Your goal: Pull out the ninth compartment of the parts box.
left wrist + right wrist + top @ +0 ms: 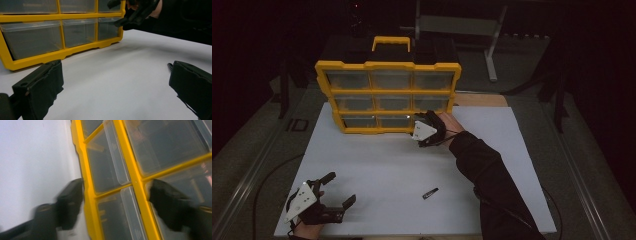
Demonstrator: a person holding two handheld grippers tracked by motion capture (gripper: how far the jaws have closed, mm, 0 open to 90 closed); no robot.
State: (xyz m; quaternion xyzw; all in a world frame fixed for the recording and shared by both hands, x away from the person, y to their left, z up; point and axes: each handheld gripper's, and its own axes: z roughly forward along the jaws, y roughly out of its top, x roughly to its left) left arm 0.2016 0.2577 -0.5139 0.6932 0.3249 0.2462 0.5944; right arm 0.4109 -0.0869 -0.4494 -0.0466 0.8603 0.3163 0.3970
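A yellow organizer (388,92) with clear plastic drawers stands upright at the back of the white table (377,165). My right gripper (417,120) is at its bottom row, near the right end. In the right gripper view its jaws (115,202) stand open astride a bottom drawer's clear pull lip (117,162) and the yellow frame (83,170), with no pad pressing on anything. My left gripper (341,189) rests open at the table's front left corner, with nothing between its jaws (117,82). A small dark object (430,193) lies on the table in front of the right forearm.
The organizer's yellow carry handle (391,43) rises at the back. A wooden strip (479,99) lies behind the table's right end. A grey metal stand (492,47) is on the floor beyond. In the left gripper view the right gripper (125,15) is seen far off by the organizer (62,53).
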